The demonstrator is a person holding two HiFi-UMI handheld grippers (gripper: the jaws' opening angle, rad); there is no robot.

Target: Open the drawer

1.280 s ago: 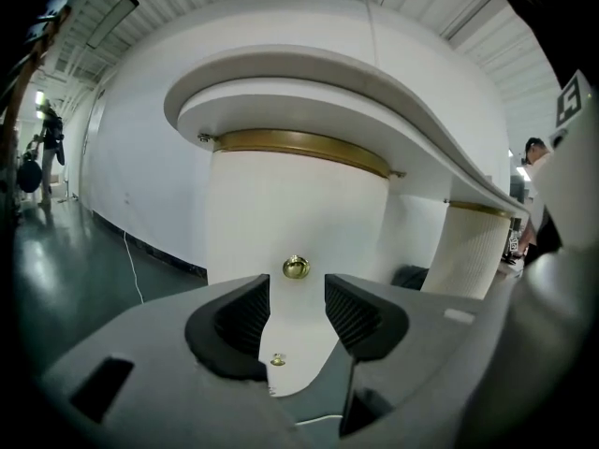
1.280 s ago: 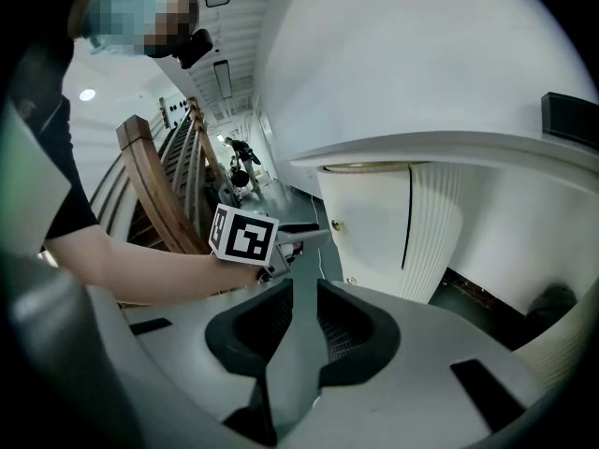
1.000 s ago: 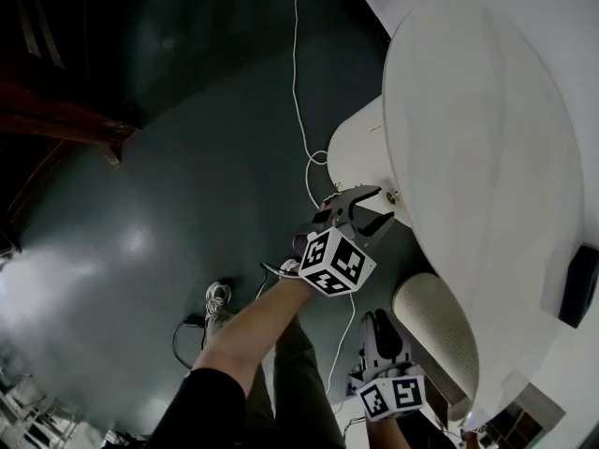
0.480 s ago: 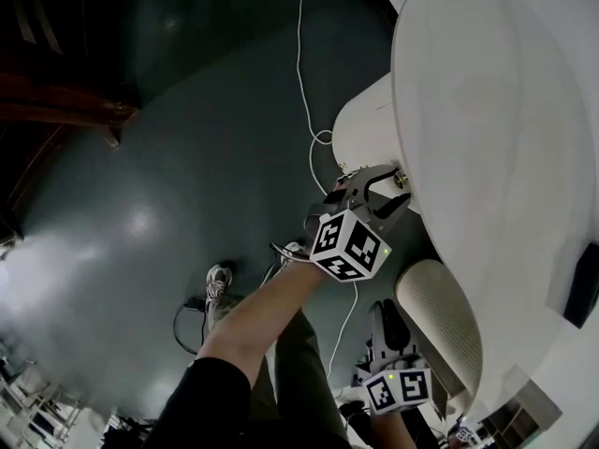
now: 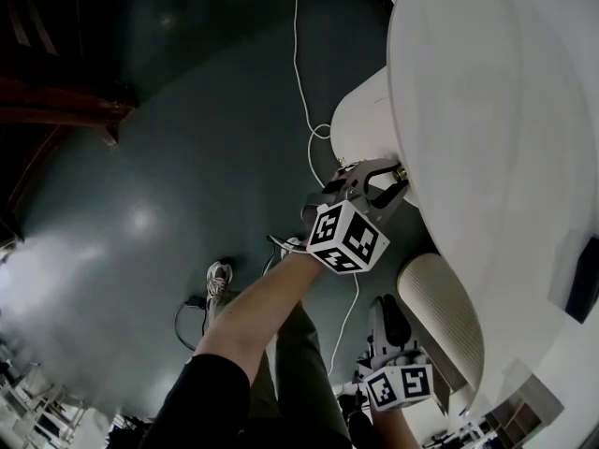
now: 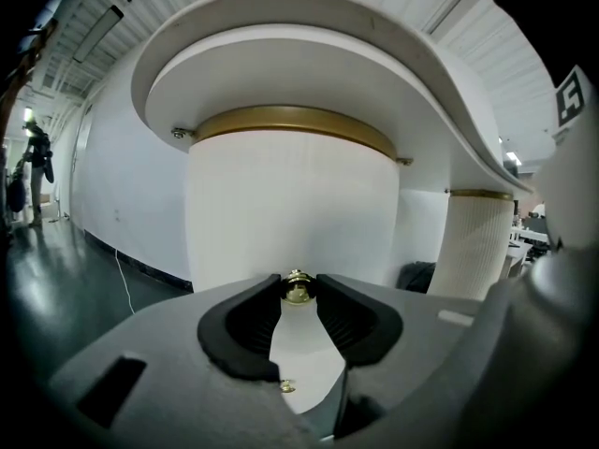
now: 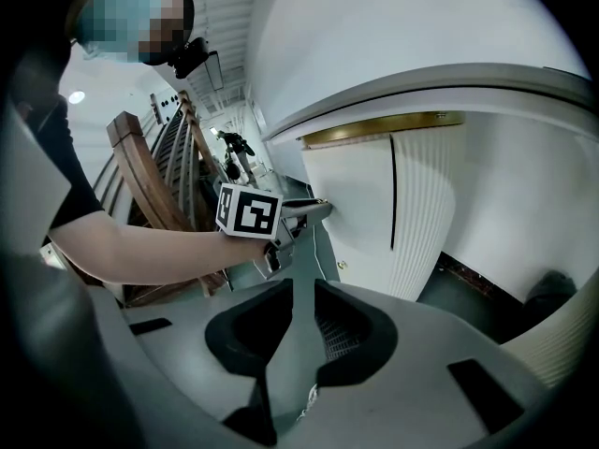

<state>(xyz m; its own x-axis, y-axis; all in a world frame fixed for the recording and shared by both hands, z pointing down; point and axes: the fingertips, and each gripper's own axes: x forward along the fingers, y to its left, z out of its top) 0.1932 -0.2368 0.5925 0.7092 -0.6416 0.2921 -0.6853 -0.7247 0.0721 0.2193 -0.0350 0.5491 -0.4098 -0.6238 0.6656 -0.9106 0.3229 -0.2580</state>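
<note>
The left gripper (image 5: 388,178) is closing its jaws around the small brass knob (image 5: 401,170) on the white curved drawer front (image 5: 360,129), under the white oval counter (image 5: 487,110). The right gripper (image 5: 385,307) hangs nearer, over the dark glossy floor (image 5: 187,157).

The knob (image 6: 298,288) sits on the drawer (image 6: 290,213) beneath the tabletop (image 6: 309,54); a pedestal (image 6: 477,241) stands right.

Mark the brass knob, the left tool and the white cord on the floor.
brass knob (image 6: 298,289), left gripper view, its round front.
left tool (image 5: 400,174), head view, between its tips, closing on the knob.
white cord (image 5: 298,82), head view, straight stretch on the floor.
</note>
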